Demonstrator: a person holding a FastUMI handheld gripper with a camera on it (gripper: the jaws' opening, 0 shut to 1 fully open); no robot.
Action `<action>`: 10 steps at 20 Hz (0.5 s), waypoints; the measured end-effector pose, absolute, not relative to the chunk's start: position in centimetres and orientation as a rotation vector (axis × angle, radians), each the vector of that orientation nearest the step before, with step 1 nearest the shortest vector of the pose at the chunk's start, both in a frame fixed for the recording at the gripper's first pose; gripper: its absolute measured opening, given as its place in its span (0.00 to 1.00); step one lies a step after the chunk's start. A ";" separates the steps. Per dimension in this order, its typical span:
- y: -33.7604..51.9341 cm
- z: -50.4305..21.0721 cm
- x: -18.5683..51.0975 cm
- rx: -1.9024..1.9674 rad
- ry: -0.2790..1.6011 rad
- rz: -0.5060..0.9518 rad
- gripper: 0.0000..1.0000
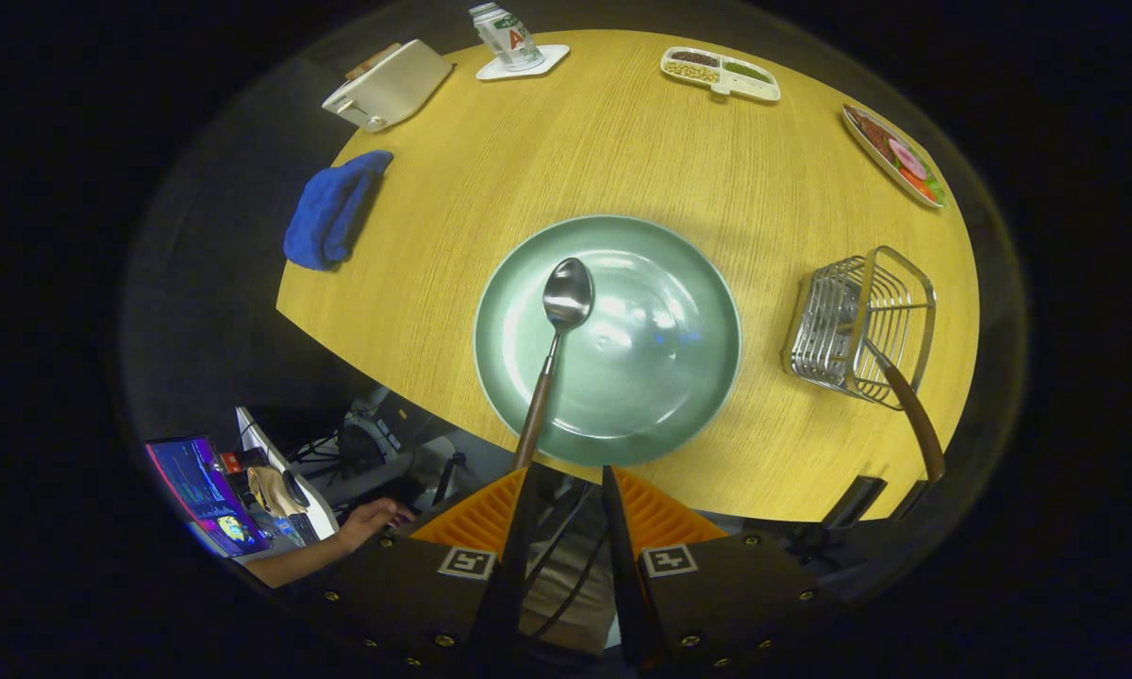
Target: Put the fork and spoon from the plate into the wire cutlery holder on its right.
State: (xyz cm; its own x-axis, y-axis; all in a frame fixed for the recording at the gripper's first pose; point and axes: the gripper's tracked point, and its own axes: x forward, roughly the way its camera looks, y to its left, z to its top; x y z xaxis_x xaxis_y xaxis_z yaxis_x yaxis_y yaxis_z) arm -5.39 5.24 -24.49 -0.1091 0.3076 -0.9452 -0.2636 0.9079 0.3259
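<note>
Now | gripper (566, 495) fingers apart | wooden-handled spoon (555, 344) | round plate (660, 396)

Pale green, glossy plate (660, 396) with white glare patches. Silver bowl on the spoon (566, 294), brown wooden handle. Yellow wood-grain table (585, 160), fine straight lines across it. Shiny silver wire cutlery holder (858, 325), a brown handle (910, 415) leaning out of it. Deep blue cloth (332, 209). Cream toaster (387, 85). White coaster (524, 64) under a clear bottle (505, 36) with a green, red and white label. White divided tray (720, 74) holding brown, tan and green fillings. Red, pink and green on the far plate (894, 156). Ridged orange fingers (476, 514), black gripper (566, 500) body with black-and-white square markers.
</note>
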 end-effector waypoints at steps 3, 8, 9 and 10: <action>7.0 -26.1 -5.3 0.029 1.613 0.484 0.42; 8.4 -29.0 -5.6 0.014 1.625 0.467 0.42; 8.6 -29.5 -5.6 0.011 1.630 0.464 0.42; 8.7 -30.0 -5.5 0.006 1.631 0.460 0.42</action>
State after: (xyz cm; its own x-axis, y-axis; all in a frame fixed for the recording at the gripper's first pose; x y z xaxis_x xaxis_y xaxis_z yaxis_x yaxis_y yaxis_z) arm -5.51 8.70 -29.96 -0.1232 0.2732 -0.9540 -0.2660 0.9171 0.2970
